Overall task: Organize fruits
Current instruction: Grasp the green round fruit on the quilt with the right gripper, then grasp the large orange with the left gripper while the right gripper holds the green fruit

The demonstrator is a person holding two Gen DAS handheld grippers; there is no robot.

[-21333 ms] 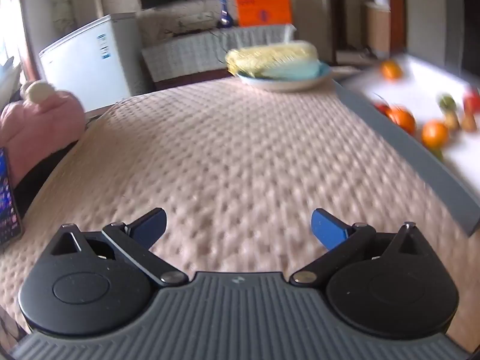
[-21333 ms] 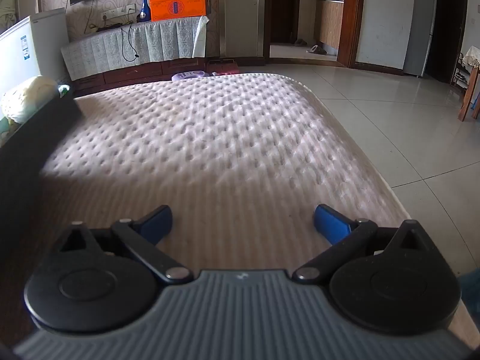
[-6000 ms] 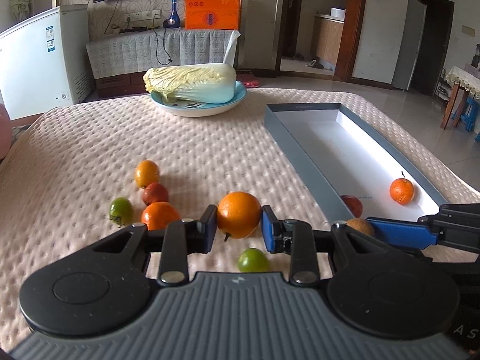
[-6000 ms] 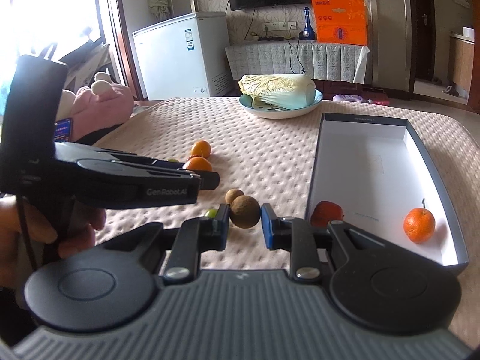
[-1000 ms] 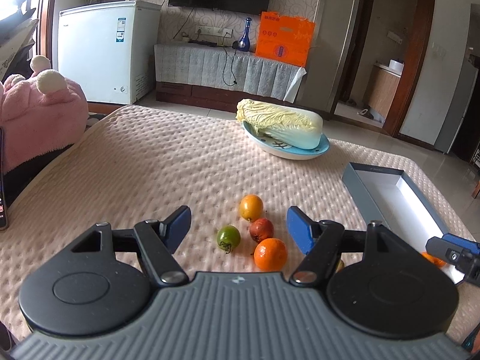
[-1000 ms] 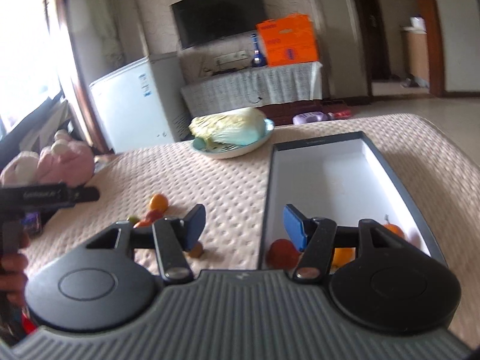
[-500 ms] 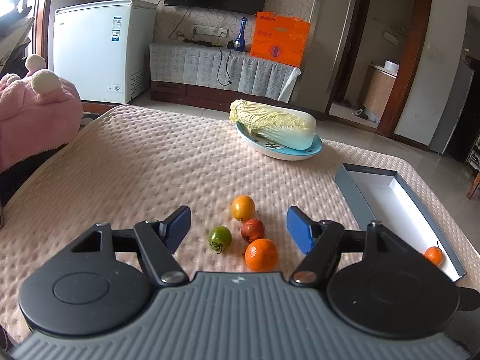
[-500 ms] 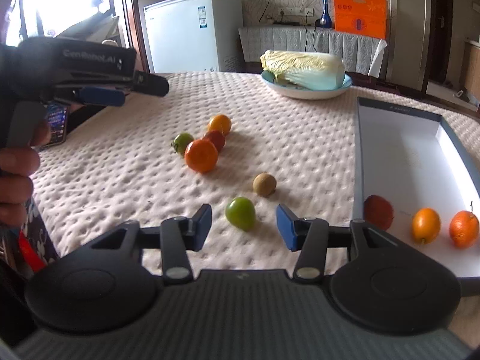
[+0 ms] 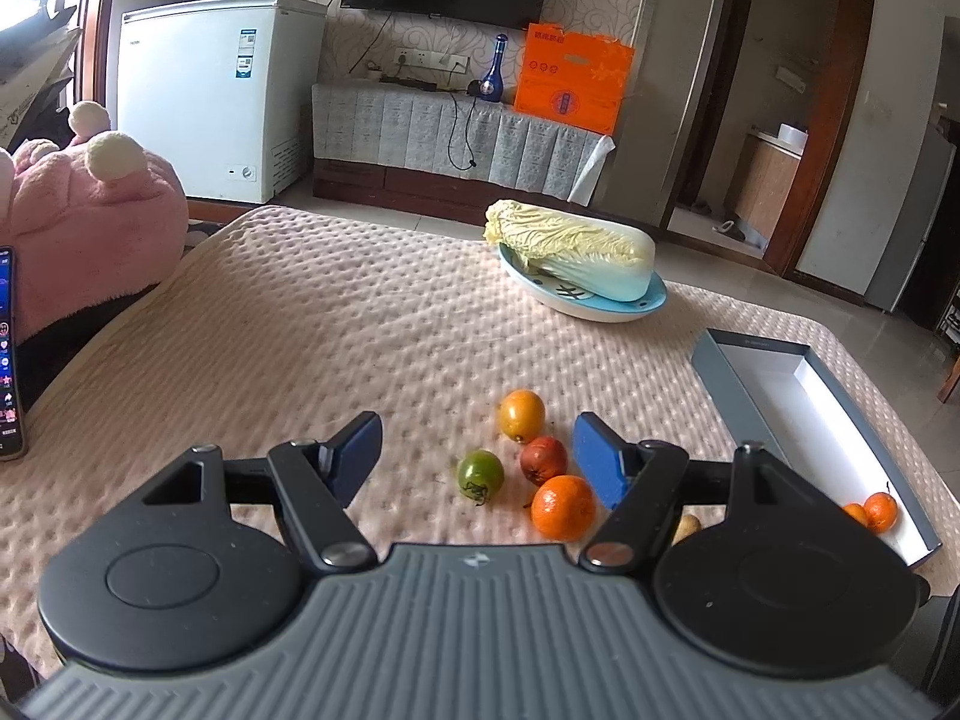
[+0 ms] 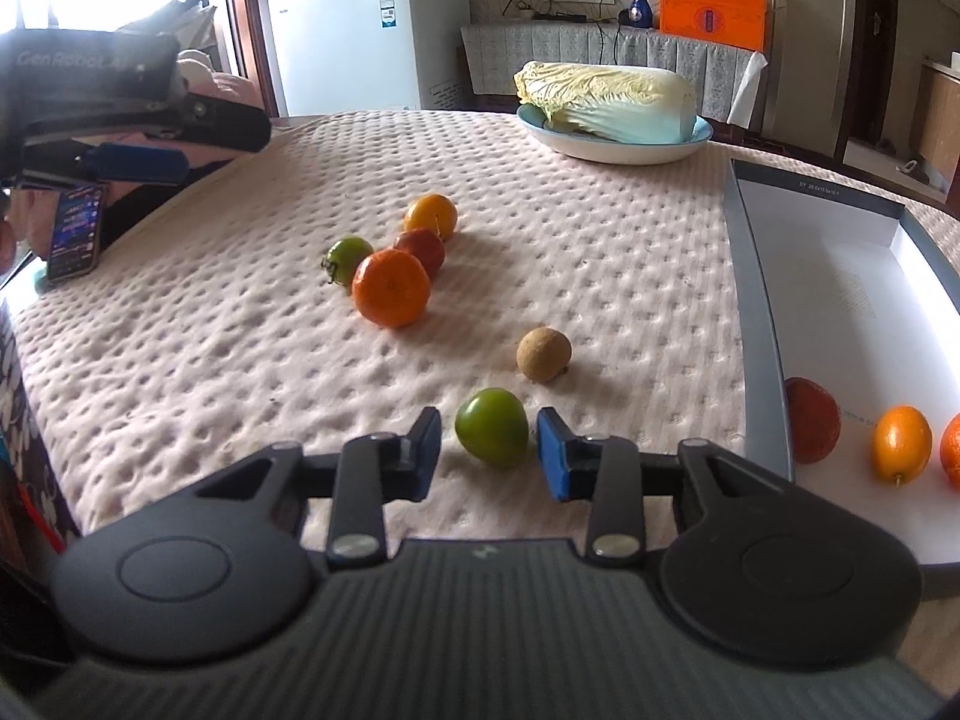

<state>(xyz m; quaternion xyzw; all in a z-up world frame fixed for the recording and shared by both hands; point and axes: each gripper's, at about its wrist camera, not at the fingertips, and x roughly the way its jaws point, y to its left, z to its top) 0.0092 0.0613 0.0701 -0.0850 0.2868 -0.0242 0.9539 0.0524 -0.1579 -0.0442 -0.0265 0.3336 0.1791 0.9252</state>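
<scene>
My right gripper [image 10: 487,450] is open, its blue pads either side of a green fruit [image 10: 492,427] on the beige cloth, apart from it. Beyond lie a brown round fruit [image 10: 543,354], an orange [image 10: 391,288], a red fruit [image 10: 421,248], a green tomato [image 10: 347,258] and a yellow-orange fruit [image 10: 430,216]. The grey box [image 10: 753,276] on the right holds a red fruit [image 10: 811,420], a small orange fruit [image 10: 901,444] and another at the edge. My left gripper [image 9: 477,456] is open and empty, above the orange [image 9: 563,507], green tomato [image 9: 480,473], red fruit [image 9: 543,459] and yellow-orange fruit [image 9: 522,415].
A blue plate [image 9: 600,306] with a napa cabbage [image 9: 570,249] stands at the far side of the table. A phone [image 9: 9,354] and a pink plush [image 9: 90,210] lie at the left edge. The box [image 9: 744,384] lies at the right in the left wrist view.
My right gripper has moved forward and down, and its pads now flank the green fruit. My left gripper has drifted slightly, staying open over the fruit cluster.
</scene>
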